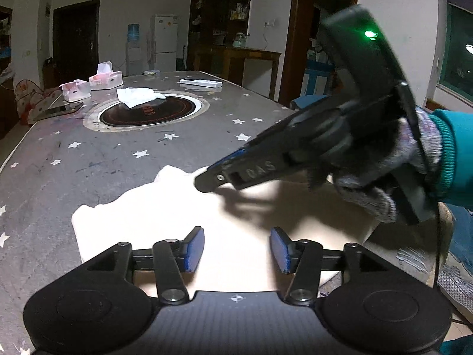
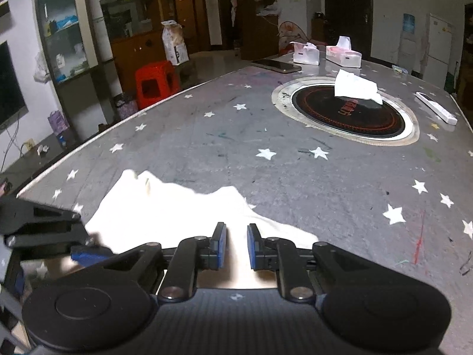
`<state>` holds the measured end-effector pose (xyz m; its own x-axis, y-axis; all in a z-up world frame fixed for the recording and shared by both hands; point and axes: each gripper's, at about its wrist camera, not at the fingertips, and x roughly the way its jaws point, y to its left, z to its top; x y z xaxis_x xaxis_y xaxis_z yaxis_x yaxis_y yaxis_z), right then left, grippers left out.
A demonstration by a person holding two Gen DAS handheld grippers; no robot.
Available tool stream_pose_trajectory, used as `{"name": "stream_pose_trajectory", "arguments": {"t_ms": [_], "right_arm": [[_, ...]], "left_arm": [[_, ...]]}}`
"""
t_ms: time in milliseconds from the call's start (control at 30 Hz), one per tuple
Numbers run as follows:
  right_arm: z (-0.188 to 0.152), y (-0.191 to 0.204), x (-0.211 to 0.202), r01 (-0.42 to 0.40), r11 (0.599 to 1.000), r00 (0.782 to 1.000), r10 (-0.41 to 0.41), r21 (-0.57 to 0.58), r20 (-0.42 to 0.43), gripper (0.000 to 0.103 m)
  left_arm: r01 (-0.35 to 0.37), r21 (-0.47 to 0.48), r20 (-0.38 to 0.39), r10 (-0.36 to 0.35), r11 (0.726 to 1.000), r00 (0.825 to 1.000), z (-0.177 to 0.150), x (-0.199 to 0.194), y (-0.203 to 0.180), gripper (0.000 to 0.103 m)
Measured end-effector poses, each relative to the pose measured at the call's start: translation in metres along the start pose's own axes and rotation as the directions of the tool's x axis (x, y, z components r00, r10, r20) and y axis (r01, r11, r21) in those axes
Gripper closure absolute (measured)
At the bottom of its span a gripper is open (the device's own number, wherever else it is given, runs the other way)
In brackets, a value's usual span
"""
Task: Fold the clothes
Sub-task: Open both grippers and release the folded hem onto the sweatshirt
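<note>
Gloved hand (image 1: 384, 174) only in left wrist view.

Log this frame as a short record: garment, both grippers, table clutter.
garment: white cloth, lying near the table's front edge, partly bunched
left gripper: open, fingers over the cloth, nothing between them
right gripper: open with a narrow gap, above the cloth
hand: gloved hand holds the right gripper
clutter: tissue on the round hob, two tissue boxes, phone, remote

Grey star-printed table (image 2: 207, 148), white garment (image 2: 177, 213), tissue boxes (image 2: 343, 54), possibly a phone (image 2: 278, 65)
</note>
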<state>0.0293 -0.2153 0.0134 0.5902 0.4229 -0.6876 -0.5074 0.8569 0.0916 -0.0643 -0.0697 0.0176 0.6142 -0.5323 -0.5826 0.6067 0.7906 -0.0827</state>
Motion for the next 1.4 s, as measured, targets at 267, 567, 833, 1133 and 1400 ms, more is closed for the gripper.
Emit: {"name": "stream_pose_trajectory", "arguments": {"t_ms": [267,567,833,1133,1400], "right_arm": [[0.013,0.014,0.000,-0.037,0.998,0.999,0.038,-0.051,0.014,0.085],[0.018,0.012,0.009,-0.022,0.999,1.000,0.022,-0.027,0.008,0.078],[-0.012,-0.012,-0.033,0.031,0.998,0.999,-0.033,0.056,0.033,0.077],[-0.043,-0.045,-0.052,0.071,0.979,0.996,-0.081,0.189,0.045,0.077],[-0.031,-0.047,-0.044,0.066,0.980,0.995,-0.078,0.189,0.058,0.077]], "left_arm": [[0.019,-0.014,0.007,-0.019,1.000,1.000,-0.002,-0.002,0.001,0.043],[0.029,-0.026,0.006,-0.028,0.999,1.000,-0.003,-0.007,0.004,0.034],[-0.029,-0.133,0.033,0.033,0.991,0.999,0.020,-0.009,0.032,0.032],[-0.124,-0.255,-0.034,0.119,0.959,0.992,0.033,0.025,0.073,0.034],[-0.140,-0.251,-0.034,0.136,0.958,0.990,0.031,0.029,0.071,0.033]]}}
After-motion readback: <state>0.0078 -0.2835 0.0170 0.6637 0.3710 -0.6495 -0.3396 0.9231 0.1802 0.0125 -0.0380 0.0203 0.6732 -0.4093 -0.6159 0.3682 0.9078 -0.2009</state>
